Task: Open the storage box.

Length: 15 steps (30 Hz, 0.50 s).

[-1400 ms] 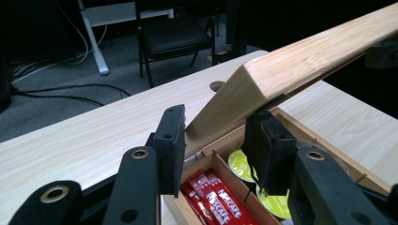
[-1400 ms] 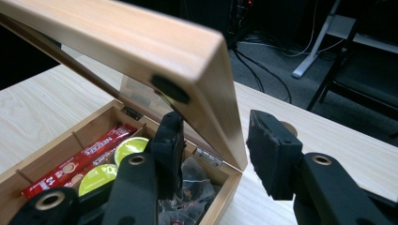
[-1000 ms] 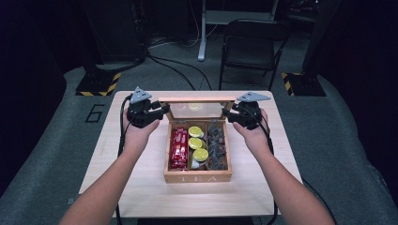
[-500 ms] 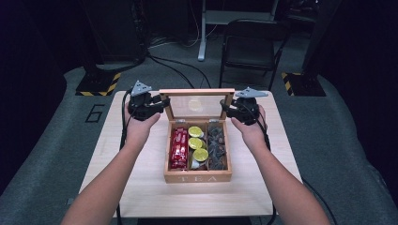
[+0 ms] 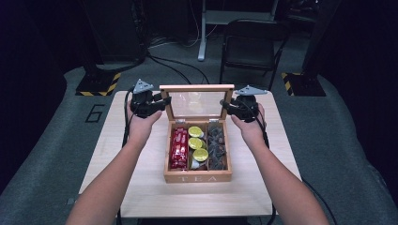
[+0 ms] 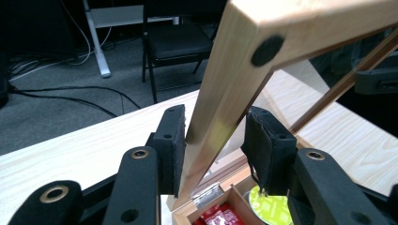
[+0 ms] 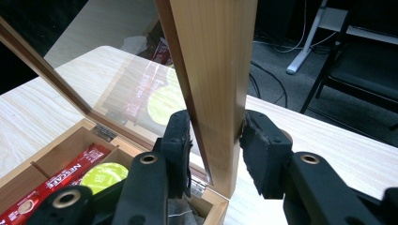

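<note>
Raised since the earlier frame, the glass lid (image 5: 196,102) stood upright; your left gripper (image 5: 162,104) and right gripper (image 5: 225,106) clamped its side rails, steadying it above the tea box (image 5: 197,177).

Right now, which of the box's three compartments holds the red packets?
The left compartment, nearest the left gripper; the middle one holds yellow-green round pods, the right one dark pieces.

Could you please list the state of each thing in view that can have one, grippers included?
Tea box: open, upright on the table, compartments filled.
Glass lid: raised, standing close to upright on its hinges.
Left gripper: jaws either side of the lid's side rail, one pad on it, the other a little off.
Right gripper: shut on the lid's other side rail, jaws having just been closing.
Chair: upright, unoccupied.
</note>
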### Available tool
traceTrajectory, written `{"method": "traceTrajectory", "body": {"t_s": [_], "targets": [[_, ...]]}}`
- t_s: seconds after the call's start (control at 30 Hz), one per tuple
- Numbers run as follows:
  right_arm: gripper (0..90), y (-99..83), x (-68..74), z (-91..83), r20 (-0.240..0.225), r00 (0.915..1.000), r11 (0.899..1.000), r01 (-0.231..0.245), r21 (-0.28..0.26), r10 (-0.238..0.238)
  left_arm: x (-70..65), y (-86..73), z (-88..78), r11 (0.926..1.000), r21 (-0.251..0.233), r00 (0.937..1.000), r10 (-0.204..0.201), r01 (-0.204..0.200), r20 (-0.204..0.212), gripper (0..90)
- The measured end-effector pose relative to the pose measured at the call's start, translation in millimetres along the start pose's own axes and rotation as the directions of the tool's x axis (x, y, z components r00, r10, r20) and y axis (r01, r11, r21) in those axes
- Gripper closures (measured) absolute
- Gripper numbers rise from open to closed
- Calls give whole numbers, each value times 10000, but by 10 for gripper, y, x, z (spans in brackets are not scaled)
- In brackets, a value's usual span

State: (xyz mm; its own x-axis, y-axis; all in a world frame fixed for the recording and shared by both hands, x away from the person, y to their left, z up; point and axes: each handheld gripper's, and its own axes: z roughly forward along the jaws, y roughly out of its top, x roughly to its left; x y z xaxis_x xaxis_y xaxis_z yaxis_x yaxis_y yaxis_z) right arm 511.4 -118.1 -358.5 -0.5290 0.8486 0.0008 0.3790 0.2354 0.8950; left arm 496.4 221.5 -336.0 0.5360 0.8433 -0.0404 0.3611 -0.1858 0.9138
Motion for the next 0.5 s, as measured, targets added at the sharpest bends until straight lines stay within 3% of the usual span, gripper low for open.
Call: {"method": "traceTrajectory", "body": {"t_s": [0.17, 0.33, 0.5], "targets": [[603, 10, 19, 28, 136, 9999, 9999, 27, 124, -29, 21, -17, 56, 9999, 94, 10000, 49, -49, -27, 591], [587, 10, 16, 55, 138, 9999, 9999, 91, 123, -93, 63, -39, 119, 9997, 222, 9993, 99, -107, 351, 570], [564, -6, 36, 119, 313, 9993, 9994, 207, 271, -215, 59, -68, 160, 10000, -10, 9998, 76, -76, 164, 570]]}}
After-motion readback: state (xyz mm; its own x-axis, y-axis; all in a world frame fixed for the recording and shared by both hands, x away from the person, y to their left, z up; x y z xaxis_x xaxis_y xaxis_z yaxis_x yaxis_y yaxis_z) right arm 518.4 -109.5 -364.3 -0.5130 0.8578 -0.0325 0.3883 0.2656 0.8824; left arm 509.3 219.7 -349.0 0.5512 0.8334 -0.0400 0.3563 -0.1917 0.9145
